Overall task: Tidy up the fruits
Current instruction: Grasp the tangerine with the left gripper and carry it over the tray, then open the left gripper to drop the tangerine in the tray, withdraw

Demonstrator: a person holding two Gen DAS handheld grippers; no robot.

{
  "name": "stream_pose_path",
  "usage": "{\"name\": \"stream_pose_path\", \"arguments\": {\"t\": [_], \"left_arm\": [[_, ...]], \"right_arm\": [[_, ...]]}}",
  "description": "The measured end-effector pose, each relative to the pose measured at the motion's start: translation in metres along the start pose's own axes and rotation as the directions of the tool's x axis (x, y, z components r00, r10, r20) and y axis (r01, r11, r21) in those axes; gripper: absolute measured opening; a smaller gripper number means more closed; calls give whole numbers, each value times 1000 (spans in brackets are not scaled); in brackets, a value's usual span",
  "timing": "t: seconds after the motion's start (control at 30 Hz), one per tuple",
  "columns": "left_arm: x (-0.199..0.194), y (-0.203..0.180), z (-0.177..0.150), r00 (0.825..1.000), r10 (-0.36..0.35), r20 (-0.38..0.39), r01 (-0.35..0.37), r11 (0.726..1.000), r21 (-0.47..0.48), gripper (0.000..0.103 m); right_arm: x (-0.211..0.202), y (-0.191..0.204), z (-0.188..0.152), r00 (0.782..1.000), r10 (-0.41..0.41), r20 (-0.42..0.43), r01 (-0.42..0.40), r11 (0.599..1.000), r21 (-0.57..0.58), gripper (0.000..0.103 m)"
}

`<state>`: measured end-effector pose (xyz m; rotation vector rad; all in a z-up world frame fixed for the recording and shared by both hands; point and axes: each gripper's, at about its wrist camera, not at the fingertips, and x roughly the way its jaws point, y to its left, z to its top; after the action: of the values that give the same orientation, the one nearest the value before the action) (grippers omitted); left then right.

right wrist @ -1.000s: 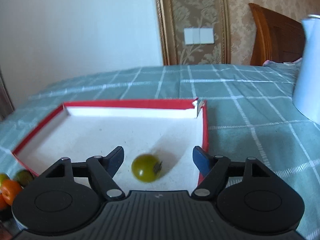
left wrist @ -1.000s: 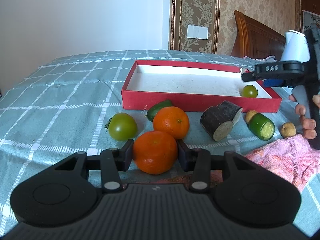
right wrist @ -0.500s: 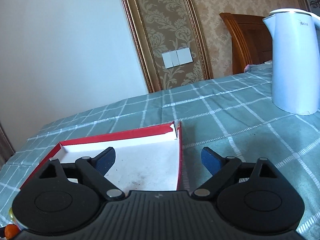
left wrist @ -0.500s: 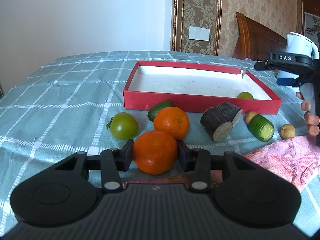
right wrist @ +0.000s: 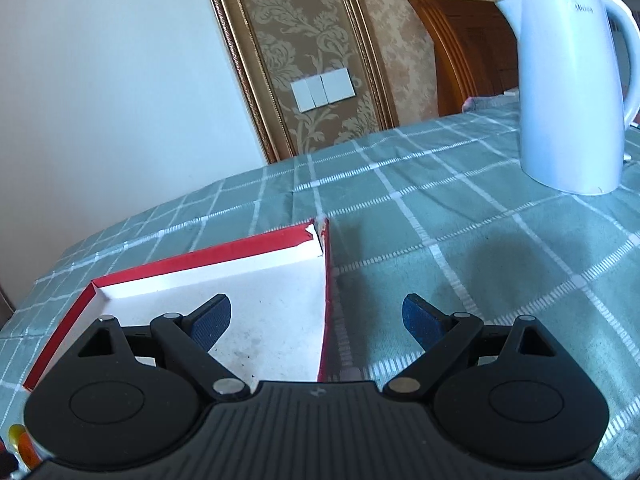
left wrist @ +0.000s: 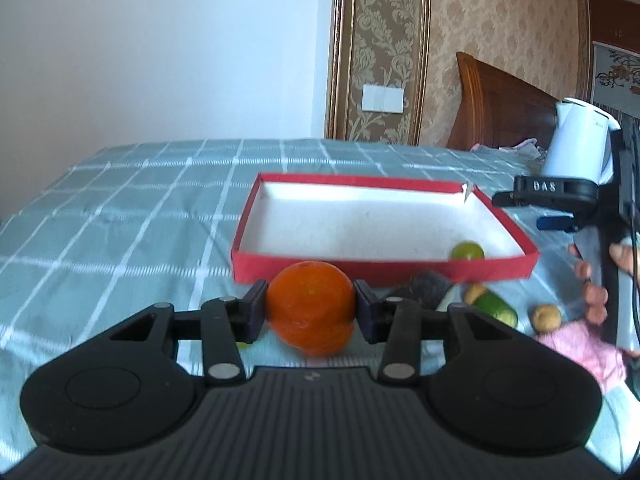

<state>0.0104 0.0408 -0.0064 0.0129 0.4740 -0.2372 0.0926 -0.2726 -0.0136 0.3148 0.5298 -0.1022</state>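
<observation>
Left tool [left wrist: 310,310] pinches round orange mandarin [left wrist: 310,307], red shallow cardboard box [left wrist: 384,273] ahead holds one small green tomato [left wrist: 467,250]. Right tool [right wrist: 317,316] spread, empty, jaws just opened. Rest outside.

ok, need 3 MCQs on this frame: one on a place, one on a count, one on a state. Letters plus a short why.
1. Where does the green tomato lie?
A. in the red box's near right corner
B. on the pink cloth
C. beside the kettle

2. How many fruits lie inside the red box?
A. none
B. one
C. three

3. How stands the left gripper?
A. open over the box
B. shut with nothing in it
C. shut on the orange

Answers:
1. A, it sits just behind the box's front wall, at the right end.
2. B, only the tomato shows on the white floor.
3. C, both pads press the sides of the orange.
</observation>
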Motion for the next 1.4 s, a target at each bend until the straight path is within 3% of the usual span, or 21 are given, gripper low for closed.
{"name": "stream_pose_path", "arguments": {"t": [0.33, 0.7, 1.13, 1.4], "left_arm": [[40, -10, 29, 1000, -15, -1, 15, 1000, 10, 41], [97, -15, 58, 999, 53, -5, -53, 997, 48, 42], [156, -7, 74, 991, 83, -101, -82, 997, 7, 42], [170, -3, 73, 972, 112, -205, -112, 994, 11, 42]], "right_arm": [[2, 3, -1, 1000, -12, -13, 11, 1000, -13, 93], [6, 9, -4, 999, -20, -28, 19, 999, -49, 93], [11, 14, -6, 999, -34, -36, 31, 996, -81, 93], [12, 17, -7, 998, -33, -47, 28, 995, -98, 93]]}}
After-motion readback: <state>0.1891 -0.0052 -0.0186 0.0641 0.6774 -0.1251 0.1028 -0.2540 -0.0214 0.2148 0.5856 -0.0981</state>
